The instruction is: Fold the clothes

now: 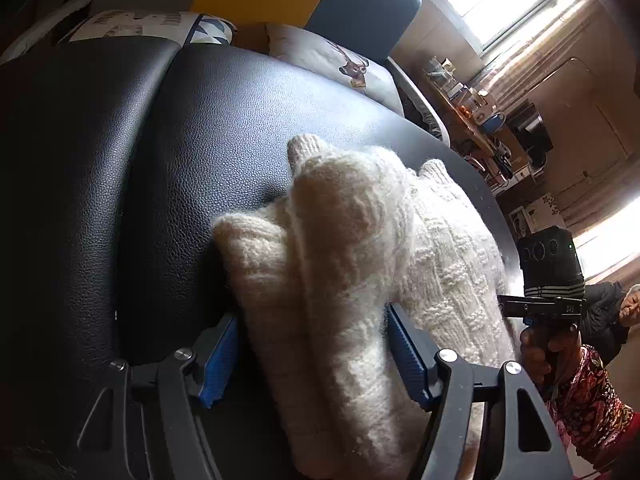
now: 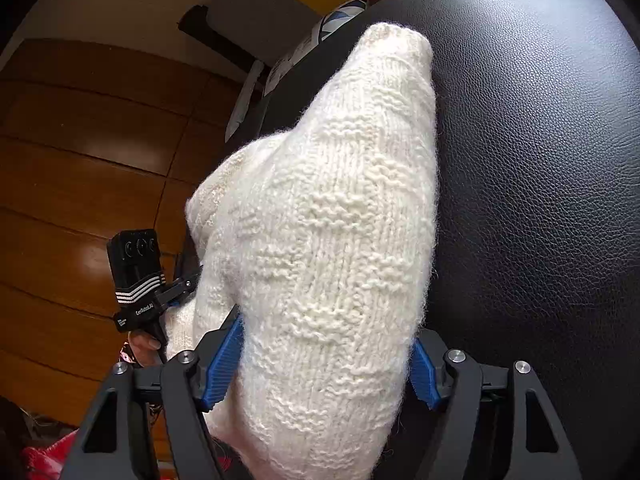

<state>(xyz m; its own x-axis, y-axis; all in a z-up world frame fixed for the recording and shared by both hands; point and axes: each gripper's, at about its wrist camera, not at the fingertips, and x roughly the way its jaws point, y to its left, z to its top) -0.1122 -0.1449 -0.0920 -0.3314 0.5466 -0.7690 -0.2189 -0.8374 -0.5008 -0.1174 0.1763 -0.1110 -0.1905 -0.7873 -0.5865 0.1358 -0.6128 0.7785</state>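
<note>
My left gripper (image 1: 312,356) has its blue pads (image 1: 218,360) set apart with a thick fold of the cream knitted sweater (image 1: 360,248) bulging between them; the wool touches both pads, so I read it as clamped on the sweater. The sweater lies bunched on the black leather seat (image 1: 140,168), close to the seat's right edge in this view, with a cuff end poking up toward the far side. Beyond the far edge of the seat I see a cushion with a deer print (image 1: 344,64) and a patterned pillow (image 1: 152,26). At the right, a hand (image 1: 548,344) in a red patterned sleeve holds the right gripper by its grip.

From the right wrist, my right gripper (image 2: 320,364) likewise has the sweater (image 2: 328,220) filling the gap between its pads (image 2: 224,360), pressed against both, so it is clamped on the knit too. The sweater rises in a tall hump along the left edge of the leather seat (image 2: 540,180), with wooden floor (image 2: 80,152) below on the left.
</note>
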